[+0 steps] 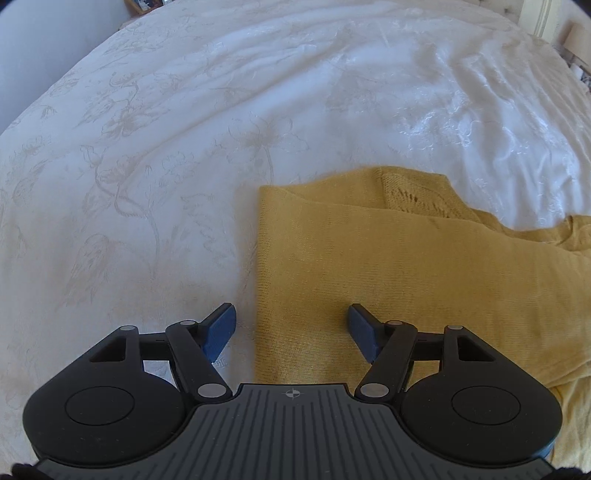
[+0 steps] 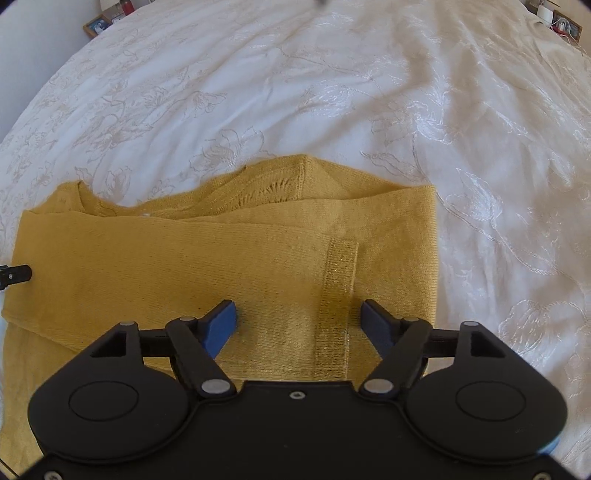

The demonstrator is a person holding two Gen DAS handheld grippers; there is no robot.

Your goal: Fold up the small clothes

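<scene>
A mustard-yellow knit sweater (image 1: pixel 424 266) lies partly folded on the white bed, its sleeves laid across the body. In the right wrist view the sweater (image 2: pixel 221 266) fills the middle, with a ribbed sleeve cuff (image 2: pixel 334 306) lying between the fingers. My left gripper (image 1: pixel 291 328) is open and empty, straddling the sweater's left edge. My right gripper (image 2: pixel 299 325) is open and empty, low over the sweater's right part. The tip of the left gripper (image 2: pixel 16 275) shows at the far left of the right wrist view.
A white floral-embroidered bedspread (image 1: pixel 184 147) covers the bed all around the sweater, also in the right wrist view (image 2: pixel 498 184). Picture frames and small items (image 2: pixel 98 24) stand at the far bedside.
</scene>
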